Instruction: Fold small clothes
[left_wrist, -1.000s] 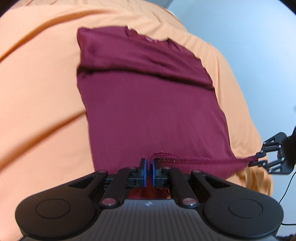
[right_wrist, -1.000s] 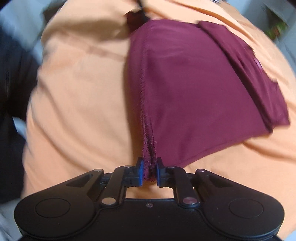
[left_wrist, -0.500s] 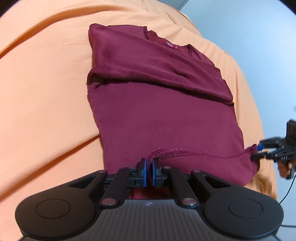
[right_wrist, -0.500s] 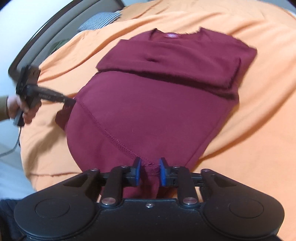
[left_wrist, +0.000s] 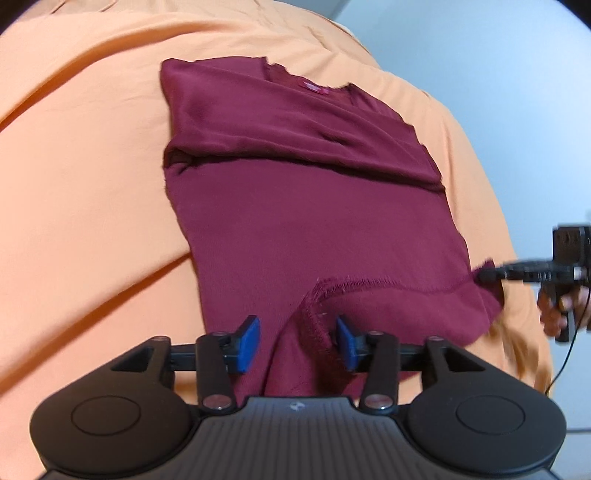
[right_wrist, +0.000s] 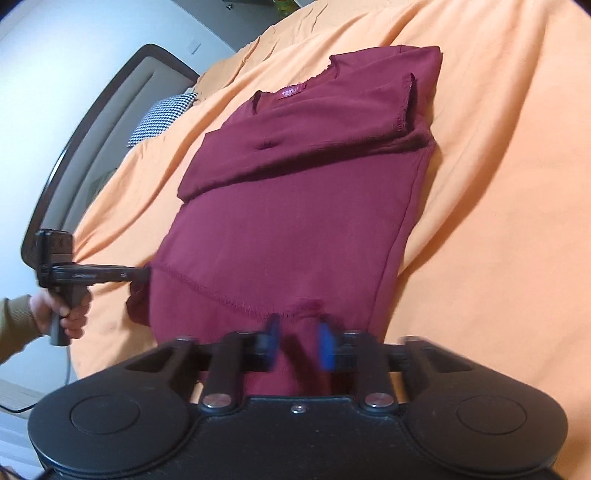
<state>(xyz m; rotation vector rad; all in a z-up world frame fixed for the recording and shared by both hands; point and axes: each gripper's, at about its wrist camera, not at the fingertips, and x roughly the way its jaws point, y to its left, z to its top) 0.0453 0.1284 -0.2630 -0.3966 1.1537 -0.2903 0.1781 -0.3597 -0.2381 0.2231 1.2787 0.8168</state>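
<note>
A maroon shirt (left_wrist: 310, 221) lies on an orange bedsheet (left_wrist: 81, 192), its sleeves folded across the chest and the collar at the far end; it also shows in the right wrist view (right_wrist: 295, 206). My left gripper (left_wrist: 297, 341) is open, its blue pads either side of the loose hem corner, which rests between them. My right gripper (right_wrist: 297, 345) is open too, with the other hem corner lying between its pads. Each gripper shows from the side in the other's view, the right one (left_wrist: 491, 275) and the left one (right_wrist: 144, 274), at the hem's ends.
The orange bedsheet (right_wrist: 498, 184) spreads wide around the shirt. A dark bed frame (right_wrist: 85, 129) and a checked pillow (right_wrist: 162, 118) lie at the far left in the right wrist view. A pale wall (left_wrist: 498, 55) stands beyond the bed's right edge.
Both grippers have opened and let go of the hem corners. The hem has dropped back down onto the sheet near the bed's front edge.
</note>
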